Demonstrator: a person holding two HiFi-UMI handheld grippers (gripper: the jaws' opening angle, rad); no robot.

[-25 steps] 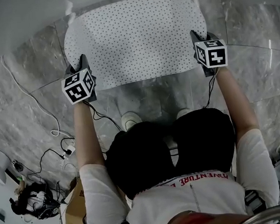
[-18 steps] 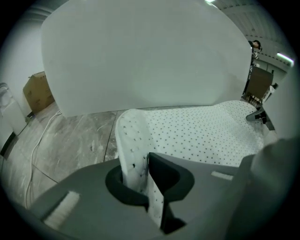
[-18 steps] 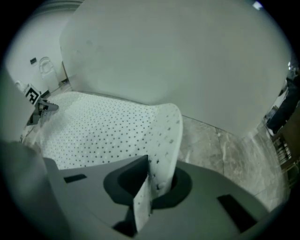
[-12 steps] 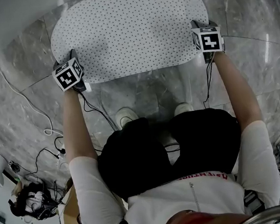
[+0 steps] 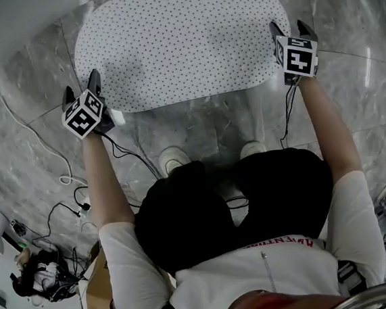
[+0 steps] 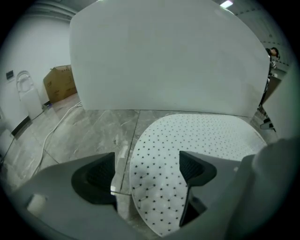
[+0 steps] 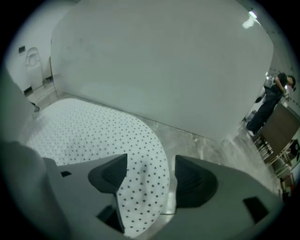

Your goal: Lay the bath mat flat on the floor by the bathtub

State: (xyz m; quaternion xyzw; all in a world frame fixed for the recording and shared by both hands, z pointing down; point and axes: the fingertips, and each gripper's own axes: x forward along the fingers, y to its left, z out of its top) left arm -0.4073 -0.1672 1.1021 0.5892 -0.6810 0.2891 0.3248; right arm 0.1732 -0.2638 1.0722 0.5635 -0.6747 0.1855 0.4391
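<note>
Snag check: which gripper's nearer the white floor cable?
Left. Left gripper is close to the cable; right gripper is across the mat. Both jaws are opening, mat edge between them.

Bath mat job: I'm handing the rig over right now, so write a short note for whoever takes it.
Left claw: jaws opening, the mat's left end between them, pads off it.
Right claw: jaws opening, the mat's right end between them, pads off it.
Bath mat: spread flat on the floor, alongside the bathtub.
Done: mat laid down and released.
Left: draw both claws back clear of the mat; it probably needs no smoothing.
</note>
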